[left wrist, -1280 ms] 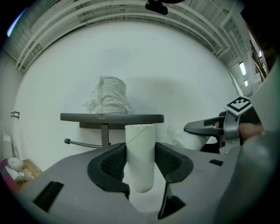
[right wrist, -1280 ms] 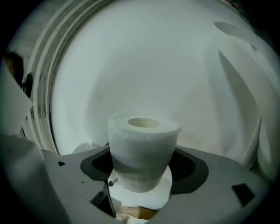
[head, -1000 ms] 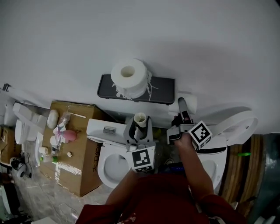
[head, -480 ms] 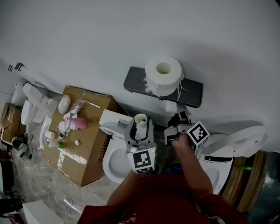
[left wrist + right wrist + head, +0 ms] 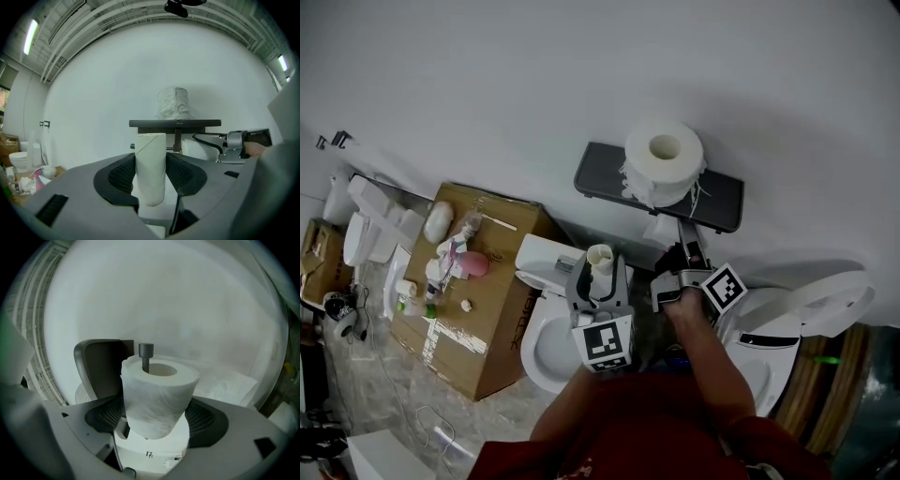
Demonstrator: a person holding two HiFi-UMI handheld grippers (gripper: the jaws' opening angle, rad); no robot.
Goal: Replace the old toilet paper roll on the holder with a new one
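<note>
Left tongs pinch the empty cardboard tube, which stands upright between them. Right tongs clamp the new roll; the holder's spindle shows just past its far rim. Beyond, another roll sits atop the holder shelf.

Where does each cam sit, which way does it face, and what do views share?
Head view: on the head, steeply down at the wall shelf and top roll; shows forearms, left gripper, right gripper.
Left gripper view: on the left gripper, level toward the shelf; own jaws shut on a tube.
Right gripper view: on the right gripper, toward the wall; own jaws shut on a new roll by the rod.
Shared: head and left gripper views both show shelf, top roll, tube, right gripper.
</note>
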